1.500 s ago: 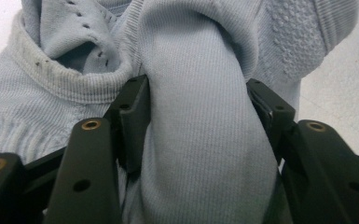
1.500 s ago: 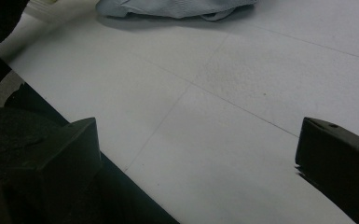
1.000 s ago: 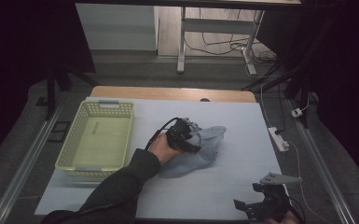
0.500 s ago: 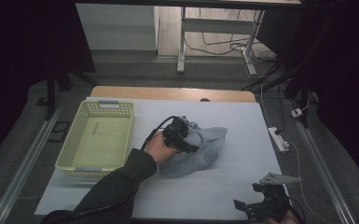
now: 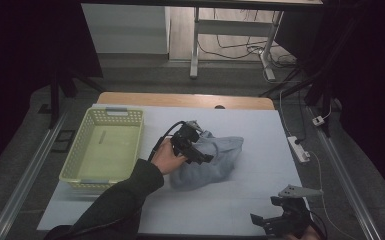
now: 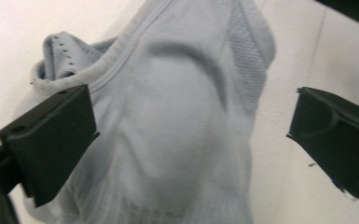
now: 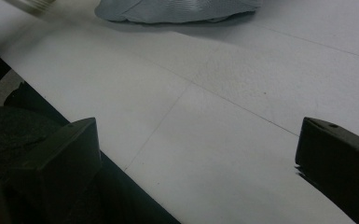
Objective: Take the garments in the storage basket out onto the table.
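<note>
Over mid-table, the left gripper [image 5: 196, 150] hovers with jaws wide apart. Between them lies the grey garment [image 6: 177, 121]. The right gripper [image 5: 280, 222] gapes over bare table.

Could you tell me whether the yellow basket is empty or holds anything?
Empty: the high view shows the basket's bare floor, while the grey garment lies outside it on the table.

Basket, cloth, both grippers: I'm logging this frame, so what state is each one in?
Yellow basket: upright, nothing visible inside.
Grey garment: crumpled in a heap on the table, not gripped.
Left gripper: open, jaws either side of the garment.
Right gripper: open, over bare table at the near edge.
</note>
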A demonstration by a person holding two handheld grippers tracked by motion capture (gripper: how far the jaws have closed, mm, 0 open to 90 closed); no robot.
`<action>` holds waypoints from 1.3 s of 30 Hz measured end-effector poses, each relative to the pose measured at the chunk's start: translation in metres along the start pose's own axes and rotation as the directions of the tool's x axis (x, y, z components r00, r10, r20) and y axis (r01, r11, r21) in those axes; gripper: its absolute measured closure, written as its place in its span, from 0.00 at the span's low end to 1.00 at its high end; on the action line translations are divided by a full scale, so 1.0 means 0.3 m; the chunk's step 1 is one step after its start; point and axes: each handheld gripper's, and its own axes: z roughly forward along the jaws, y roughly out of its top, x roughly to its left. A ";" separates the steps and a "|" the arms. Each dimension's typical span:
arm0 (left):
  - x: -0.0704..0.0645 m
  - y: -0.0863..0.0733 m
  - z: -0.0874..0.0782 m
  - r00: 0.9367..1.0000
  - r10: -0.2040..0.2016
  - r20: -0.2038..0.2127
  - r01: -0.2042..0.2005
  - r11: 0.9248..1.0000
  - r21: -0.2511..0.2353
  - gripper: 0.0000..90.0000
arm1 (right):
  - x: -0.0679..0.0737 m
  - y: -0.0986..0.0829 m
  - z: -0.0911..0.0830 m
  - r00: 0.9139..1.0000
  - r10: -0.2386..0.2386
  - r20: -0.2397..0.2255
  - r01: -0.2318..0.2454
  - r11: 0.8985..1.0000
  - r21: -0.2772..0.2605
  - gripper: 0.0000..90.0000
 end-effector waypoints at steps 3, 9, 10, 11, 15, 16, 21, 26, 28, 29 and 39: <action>-0.008 -0.009 -0.011 1.000 0.013 0.001 -0.013 1.000 -0.007 0.00 | 0.000 0.000 0.000 1.000 0.001 0.000 -0.001 1.000 0.001 0.00; -0.015 -0.038 -0.029 1.000 0.012 0.011 -0.012 0.999 -0.038 0.00 | 0.001 0.000 0.001 1.000 0.002 0.001 -0.002 1.000 0.003 0.00; -0.016 -0.042 -0.031 1.000 0.016 0.011 -0.015 0.999 -0.038 0.00 | 0.001 0.000 0.001 1.000 0.002 0.001 -0.002 1.000 0.003 0.00; -0.017 -0.047 -0.033 1.000 0.017 0.012 -0.017 0.999 -0.039 0.00 | 0.001 0.000 0.000 1.000 0.002 0.002 -0.002 1.000 0.004 0.00; -0.019 -0.065 -0.044 1.000 0.014 0.024 -0.012 0.998 -0.058 0.00 | 0.001 0.000 0.001 1.000 0.002 0.001 -0.002 1.000 0.003 0.00; -0.020 -0.070 -0.046 1.000 0.012 0.029 -0.010 0.998 -0.063 0.00 | 0.001 0.000 0.001 1.000 0.002 0.002 -0.002 1.000 0.003 0.00; -0.025 -0.089 -0.049 0.998 0.024 0.053 -0.020 0.998 -0.061 0.00 | 0.001 0.000 0.001 1.000 0.002 0.002 -0.002 1.000 0.003 0.00; -0.035 -0.097 -0.052 0.997 0.028 0.072 -0.024 0.998 -0.050 0.00 | 0.001 0.000 0.000 1.000 0.001 0.002 -0.001 1.000 0.002 0.00; -0.040 -0.099 -0.059 0.997 0.028 0.067 -0.025 0.998 -0.050 0.00 | 0.001 0.000 0.000 1.000 -0.001 0.002 0.001 1.000 0.001 0.00; -0.043 -0.100 -0.062 0.998 0.028 0.064 -0.024 0.998 -0.055 0.00 | 0.001 -0.001 -0.001 1.000 -0.001 0.002 0.001 1.000 0.001 0.00; -0.064 -0.124 -0.100 0.998 0.023 0.063 -0.018 0.997 -0.073 0.00 | 0.003 -0.001 -0.003 1.000 0.000 0.003 0.000 1.000 -0.001 0.00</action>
